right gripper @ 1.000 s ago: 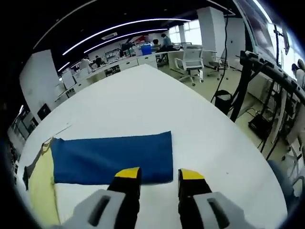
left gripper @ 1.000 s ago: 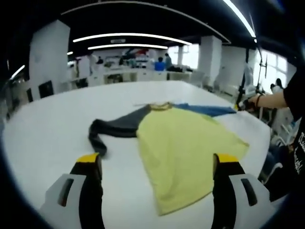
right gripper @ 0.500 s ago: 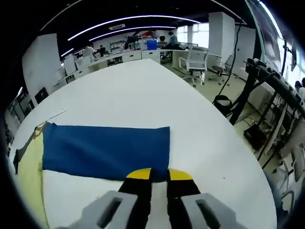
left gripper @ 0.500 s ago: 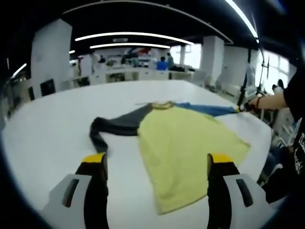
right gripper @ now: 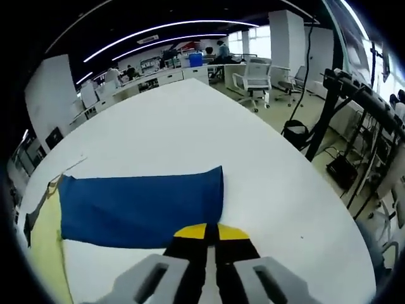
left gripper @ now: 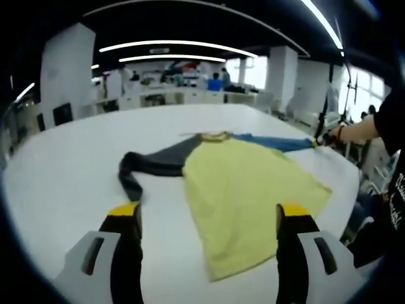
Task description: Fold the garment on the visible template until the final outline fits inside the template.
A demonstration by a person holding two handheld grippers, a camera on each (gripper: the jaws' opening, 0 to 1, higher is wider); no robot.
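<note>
The right gripper (right gripper: 211, 231) has its yellow-tipped jaws pressed together at the near edge of the blue sleeve (right gripper: 142, 204), close to the cuff corner, and looks to have pinched the cloth there, though the nip itself is hidden under the tips. Taking the sleeve at its outer end makes sense, since that corner can be carried across the body in a single fold. From the jaws the sleeve runs out flat and straight across the white worktop (right gripper: 190, 133) to the shoulder, where it meets the yellow body of the garment (left gripper: 243, 190). The left gripper (left gripper: 207, 218) is held wide and empty, low over the worktop at the hem end, its jaws standing either side of the yellow body without touching it; it seems to be waiting there, ready to steady or take the hem. Beyond it the garment lies spread flat, the grey sleeve (left gripper: 149, 168) reaching off to one side with its end bent back towards the gripper, and the blue sleeve stretching away to the other side towards the person's hand (left gripper: 332, 134). No template outline can be made out on the worktop, so I judge folding has barely begun.
</note>
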